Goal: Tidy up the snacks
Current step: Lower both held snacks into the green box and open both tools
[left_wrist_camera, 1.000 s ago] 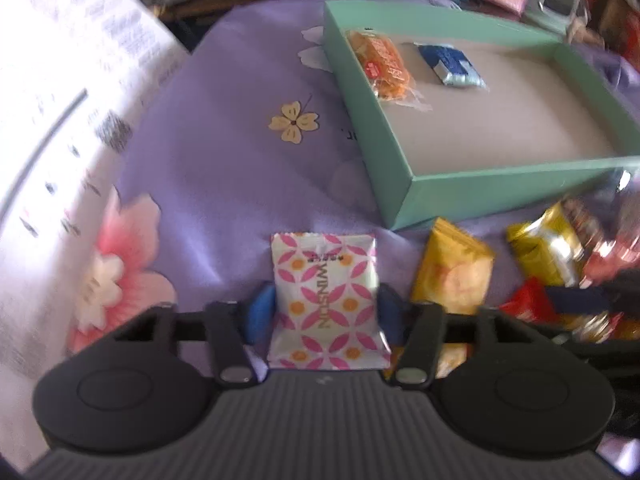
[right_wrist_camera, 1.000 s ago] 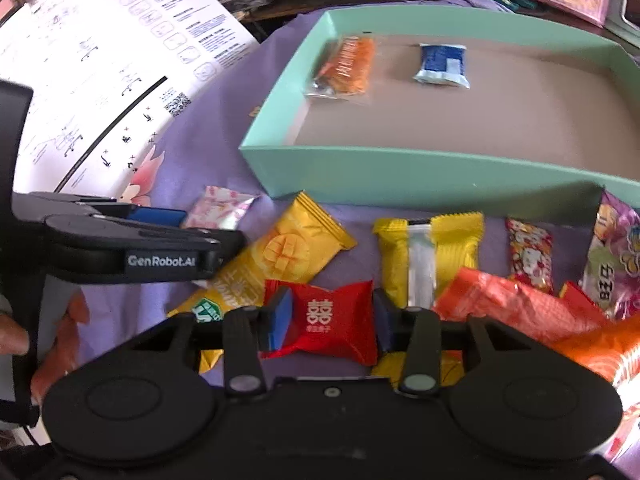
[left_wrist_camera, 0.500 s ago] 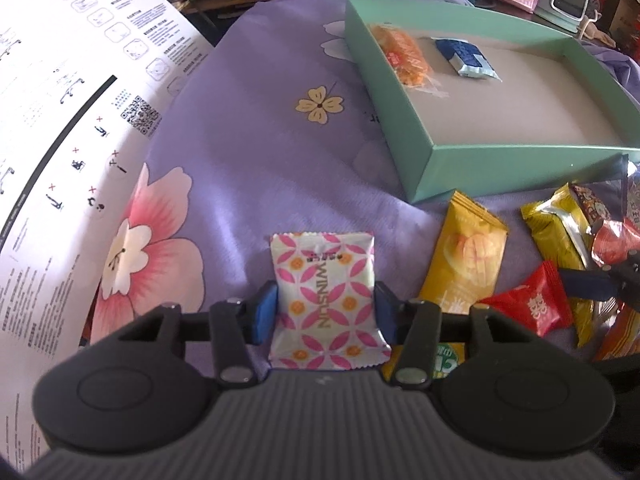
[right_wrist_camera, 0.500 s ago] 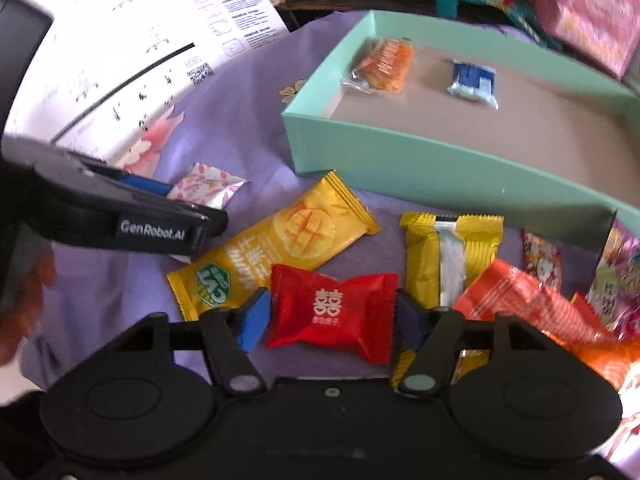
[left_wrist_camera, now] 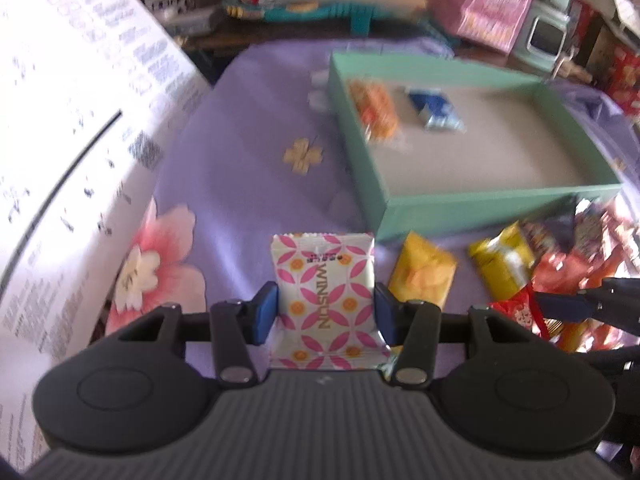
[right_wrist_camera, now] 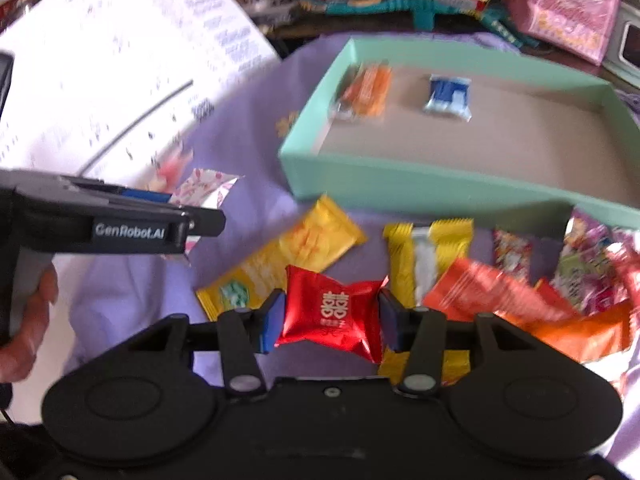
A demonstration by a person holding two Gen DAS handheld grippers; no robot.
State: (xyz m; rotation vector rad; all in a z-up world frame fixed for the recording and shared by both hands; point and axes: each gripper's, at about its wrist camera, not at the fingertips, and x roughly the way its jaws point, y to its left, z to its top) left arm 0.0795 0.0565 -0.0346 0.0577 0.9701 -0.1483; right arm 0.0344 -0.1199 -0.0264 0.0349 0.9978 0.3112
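My left gripper (left_wrist_camera: 325, 312) is shut on a white-and-pink patterned WINSUN packet (left_wrist_camera: 326, 300), held above the purple cloth. My right gripper (right_wrist_camera: 331, 320) is shut on a red candy (right_wrist_camera: 332, 312) with a white double-happiness mark, lifted over the loose snacks. The mint-green box (left_wrist_camera: 500, 200) stands ahead to the right; it also shows in the right wrist view (right_wrist_camera: 400, 184). Inside lie an orange packet (left_wrist_camera: 374, 114) and a blue packet (left_wrist_camera: 436, 112). The left gripper shows from the side in the right wrist view (right_wrist_camera: 160, 220).
Loose snacks lie in front of the box: a long yellow packet (right_wrist_camera: 288, 256), a yellow-and-white one (right_wrist_camera: 424, 264), orange and red wrappers (right_wrist_camera: 520, 300). A large white instruction sheet (left_wrist_camera: 60, 140) covers the left. Clutter, including a pink box (left_wrist_camera: 496, 4), lines the back.
Both grippers have risen with their snacks. The right gripper closed tighter on the red candy and lifted it off the pile. The view now tilts toward the box.
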